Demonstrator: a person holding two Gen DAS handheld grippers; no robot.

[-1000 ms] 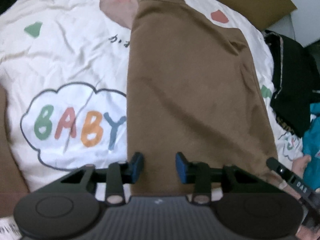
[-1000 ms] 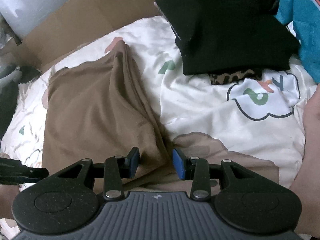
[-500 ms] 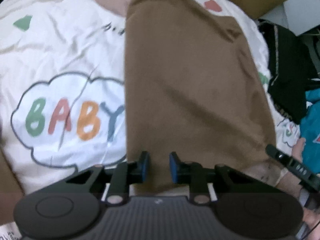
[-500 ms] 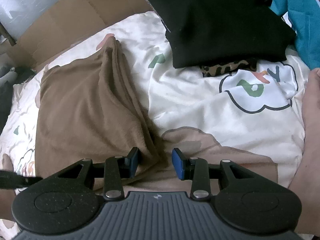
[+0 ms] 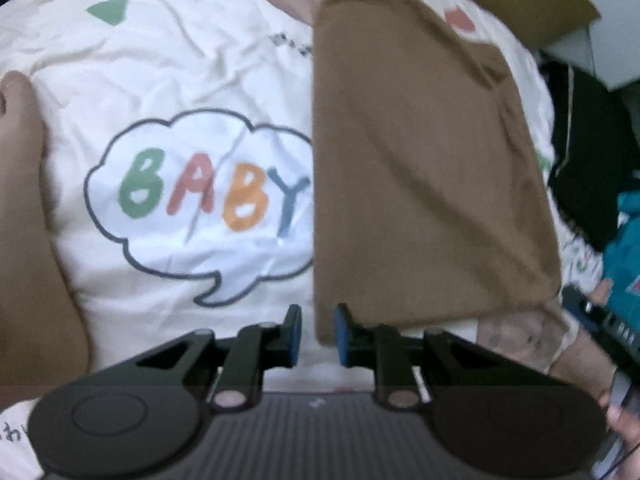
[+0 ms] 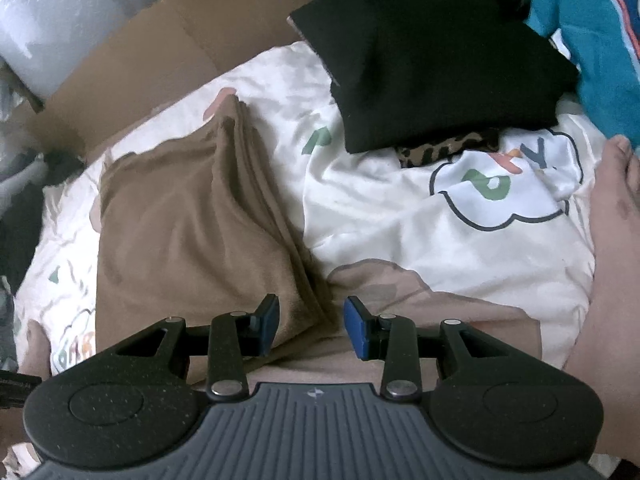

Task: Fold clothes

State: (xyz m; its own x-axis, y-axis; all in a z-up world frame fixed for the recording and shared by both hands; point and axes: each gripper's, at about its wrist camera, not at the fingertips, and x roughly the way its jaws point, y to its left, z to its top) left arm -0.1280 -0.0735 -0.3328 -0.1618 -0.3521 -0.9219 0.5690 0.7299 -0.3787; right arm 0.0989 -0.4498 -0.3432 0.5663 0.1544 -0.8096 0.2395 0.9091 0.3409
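Brown garment (image 5: 420,168) corner btwn opening left gripper (image 5: 316,334) jaws.

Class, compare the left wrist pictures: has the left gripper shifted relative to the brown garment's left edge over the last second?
Yes. The left gripper has slid leftward: earlier over the brown garment, it now straddles its left edge, beside the BABY cloud print.

**Brown garment folded long on the bed**

The brown garment (image 5: 420,168) lies flat on the bed's cream printed cover (image 5: 168,80), folded into a long strip running from near to far. Its left edge is straight and crisp, just beside the "BABY" cloud print (image 5: 208,204). The right side bunches into soft lengthwise folds (image 6: 260,200). The far end narrows. To the far right, a black garment (image 6: 432,60) sits folded, a teal one (image 6: 592,40) beyond it.
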